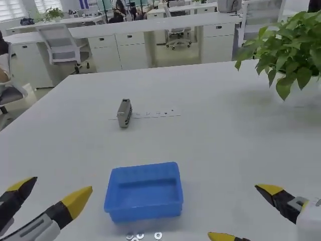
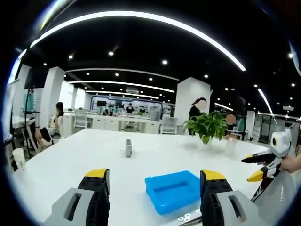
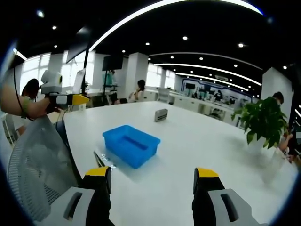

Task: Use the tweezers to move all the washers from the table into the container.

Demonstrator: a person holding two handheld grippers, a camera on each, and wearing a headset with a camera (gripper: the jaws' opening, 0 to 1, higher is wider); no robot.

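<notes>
Both jaw pairs gaped, empty. Left tool (image 1: 57,188) sat at 8 o'clock of the blue container (image 1: 144,192), right tool (image 1: 239,212) at 4. The washers (image 1: 140,235) lay at 6 on the white surface (image 1: 215,125).

We see container (image 1: 144,193) on table (image 1: 225,125), toward near edge — washers (image 1: 138,235) on table just before it. Behind container, well apart and slightly left, stands block (image 1: 124,112). At far right on table, plant (image 1: 291,47) — desks (image 1: 125,45) and chairs (image 1: 62,42) beyond table.
</notes>
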